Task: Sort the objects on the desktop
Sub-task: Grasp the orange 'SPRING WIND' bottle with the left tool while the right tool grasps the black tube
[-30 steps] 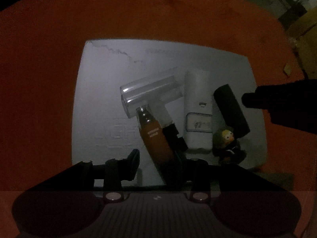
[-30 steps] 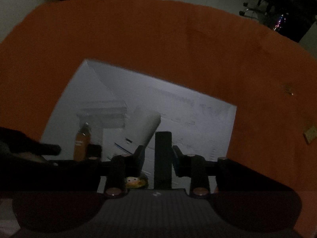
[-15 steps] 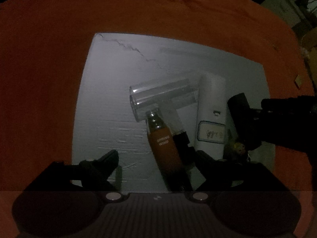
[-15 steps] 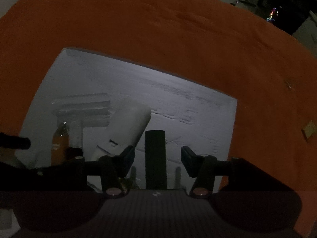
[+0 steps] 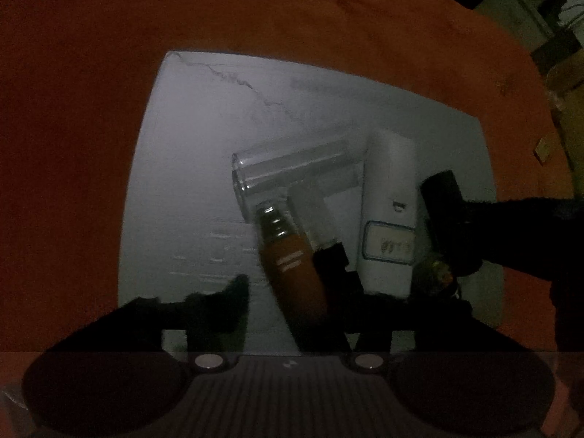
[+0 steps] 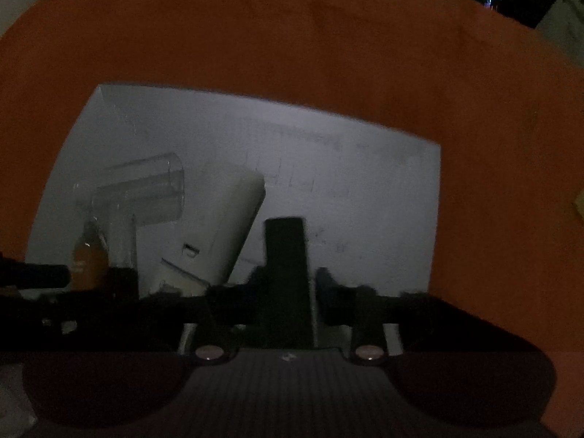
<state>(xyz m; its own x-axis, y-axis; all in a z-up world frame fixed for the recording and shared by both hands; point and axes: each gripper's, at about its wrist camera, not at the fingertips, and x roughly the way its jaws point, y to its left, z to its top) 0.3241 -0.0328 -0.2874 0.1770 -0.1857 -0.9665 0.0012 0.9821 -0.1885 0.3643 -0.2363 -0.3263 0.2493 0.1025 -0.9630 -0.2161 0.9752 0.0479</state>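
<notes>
Five objects lie bunched toward the near right corner of a white board (image 5: 204, 168) that rests on an orange cloth (image 5: 73, 109), most likely gathered there so they can be picked off one at a time. The left gripper (image 5: 288, 284) has its jaws spread wide on either side of the orange bottle (image 5: 292, 270); the right finger seems to sit against the bottle's side while the left finger stands well clear, so nothing is held yet and the grip is only lined up. The bottle's silver neck points away and touches a clear T-shaped tube (image 5: 292, 175), which lies across the board just beyond it. Just right of the tube lies a white case (image 5: 390, 211) with a label. The right gripper (image 6: 284, 284) straddles a black bar (image 6: 284, 244) that lies lengthwise between its fingers; they are close to its sides, but the dim light makes it impossible to say whether they pinch it. A small figurine (image 5: 434, 273) sits by the near edge, partly hidden
</notes>
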